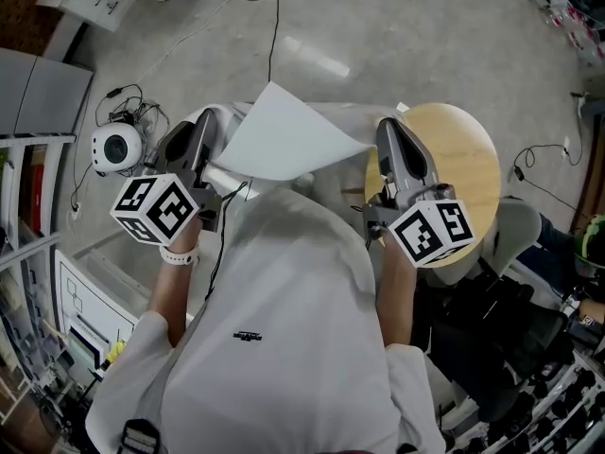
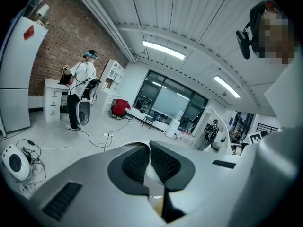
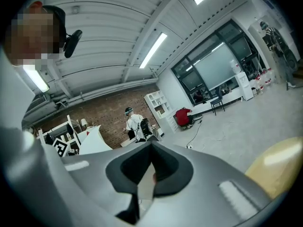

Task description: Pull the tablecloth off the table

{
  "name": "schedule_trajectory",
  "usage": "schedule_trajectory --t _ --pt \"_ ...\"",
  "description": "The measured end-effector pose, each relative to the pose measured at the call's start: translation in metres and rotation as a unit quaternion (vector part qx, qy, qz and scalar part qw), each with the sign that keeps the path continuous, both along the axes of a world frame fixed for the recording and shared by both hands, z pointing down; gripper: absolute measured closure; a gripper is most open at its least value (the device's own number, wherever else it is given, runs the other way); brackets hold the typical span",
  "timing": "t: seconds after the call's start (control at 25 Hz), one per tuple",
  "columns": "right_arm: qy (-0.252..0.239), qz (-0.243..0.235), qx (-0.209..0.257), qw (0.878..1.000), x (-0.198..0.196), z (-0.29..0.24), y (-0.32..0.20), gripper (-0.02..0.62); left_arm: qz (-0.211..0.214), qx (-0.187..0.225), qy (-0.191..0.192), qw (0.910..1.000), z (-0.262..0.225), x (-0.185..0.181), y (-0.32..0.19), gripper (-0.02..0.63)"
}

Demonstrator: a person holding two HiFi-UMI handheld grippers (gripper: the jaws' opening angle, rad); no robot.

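Both forearms reach forward, side by side. The left gripper (image 2: 150, 149) and right gripper (image 3: 150, 151) each pinch the thin, pale, smooth tablecloth (image 1: 284, 135), which is lifted beside the round wooden worktop (image 1: 465, 164).

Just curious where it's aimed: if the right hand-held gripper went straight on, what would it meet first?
Nothing nearby, it seems: past the tablecloth pinched in the right hand-held gripper, the way looks free over open floor, though depth is unclear.
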State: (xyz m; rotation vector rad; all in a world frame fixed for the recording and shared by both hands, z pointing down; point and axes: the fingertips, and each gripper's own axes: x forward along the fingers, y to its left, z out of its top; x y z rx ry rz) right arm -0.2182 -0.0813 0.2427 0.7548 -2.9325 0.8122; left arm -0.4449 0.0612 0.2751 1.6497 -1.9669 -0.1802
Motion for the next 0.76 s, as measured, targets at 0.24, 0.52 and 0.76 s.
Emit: schedule_trajectory --t 0.24,0.52,0.76 --pt "0.003 0.002 0.0 1.0 -0.0013 0.0011 0.0012 0.583 0.007 -0.004 -0.004 1.0 0.004 0.0014 0.0 0.595" --pt "0.008 0.005 0.008 1.0 -0.0013 0.0014 0.0037 0.584 0.017 -0.008 -0.014 0.9997 0.0053 0.0042 -0.0013 0.595" --pt "0.009 0.006 0.007 1.0 -0.0025 0.0025 0.0063 0.584 0.022 -0.012 -0.017 0.9995 0.0066 0.0043 -0.0037 0.597"
